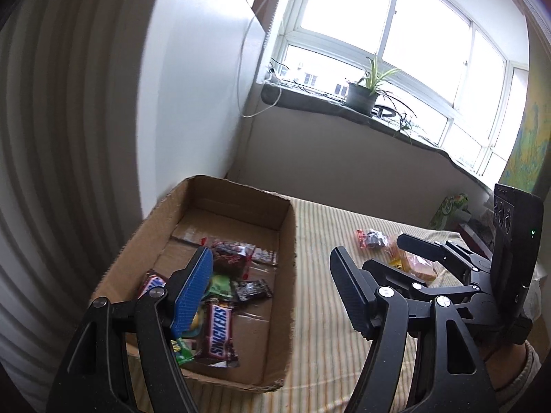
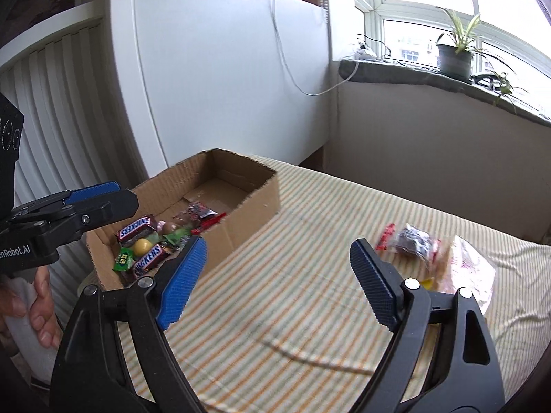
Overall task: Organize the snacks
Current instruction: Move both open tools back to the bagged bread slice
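Right tool [image 2: 277, 277] agape — snacks [image 2: 151, 241] boxed

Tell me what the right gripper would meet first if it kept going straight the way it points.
Probably the bare striped cloth. The right gripper is open and empty, aimed down between the cardboard box and the red-and-dark snack packet; depth is unclear, but neither lies squarely in its line.
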A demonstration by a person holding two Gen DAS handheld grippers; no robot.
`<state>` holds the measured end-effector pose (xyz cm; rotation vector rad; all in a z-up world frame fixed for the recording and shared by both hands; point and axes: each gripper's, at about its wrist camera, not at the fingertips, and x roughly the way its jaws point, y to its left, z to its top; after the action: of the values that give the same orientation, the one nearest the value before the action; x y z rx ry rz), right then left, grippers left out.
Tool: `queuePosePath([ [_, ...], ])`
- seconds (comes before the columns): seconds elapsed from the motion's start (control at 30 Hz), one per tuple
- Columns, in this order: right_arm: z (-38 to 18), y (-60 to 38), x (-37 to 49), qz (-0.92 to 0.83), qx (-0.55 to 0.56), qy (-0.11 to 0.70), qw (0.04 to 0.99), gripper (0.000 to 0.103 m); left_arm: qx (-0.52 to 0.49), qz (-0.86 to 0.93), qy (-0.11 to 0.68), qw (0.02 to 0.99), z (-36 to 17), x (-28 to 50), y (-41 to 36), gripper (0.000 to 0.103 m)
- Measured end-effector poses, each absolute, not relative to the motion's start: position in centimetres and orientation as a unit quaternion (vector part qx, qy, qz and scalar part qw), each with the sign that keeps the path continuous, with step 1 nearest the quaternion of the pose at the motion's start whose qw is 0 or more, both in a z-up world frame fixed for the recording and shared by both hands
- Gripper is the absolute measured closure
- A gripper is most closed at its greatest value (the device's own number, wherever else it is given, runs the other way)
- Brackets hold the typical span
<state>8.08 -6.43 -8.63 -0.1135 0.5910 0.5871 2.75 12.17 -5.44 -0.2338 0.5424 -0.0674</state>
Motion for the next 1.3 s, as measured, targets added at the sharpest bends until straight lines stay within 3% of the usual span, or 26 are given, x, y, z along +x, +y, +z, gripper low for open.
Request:
queuePosePath([
  [0.5, -8.4, -25.2, 4.9, 0.120, 0.005, 0.288, 0.950, 0.015, -0.042, -0.184, 0.285, 0.940, -4.9, 5.2, -3.5, 0.032],
  [0.93, -7.5, -25.8, 2.9, 0.110, 0.004, 0.279, 0.954, 0.015, -0.033, -0.196, 0.273, 0.941, -3.8, 3.4, -5.4, 0.031],
  [1.1, -8.4, -26.8, 4.3, 0.104, 0.012, 0.294, 0.950, 0.007, -0.030, -0.203, 0.282, 0.937, -4.6, 4.1, -6.3, 0.031],
  [1.3, -10.2, -28.0, 8.5, 0.110, 0.024, 0.325, 0.939, 0.007, -0.045, -0.222, 0.323, 0.919, -7.3, 6.6, -8.1, 0.031],
])
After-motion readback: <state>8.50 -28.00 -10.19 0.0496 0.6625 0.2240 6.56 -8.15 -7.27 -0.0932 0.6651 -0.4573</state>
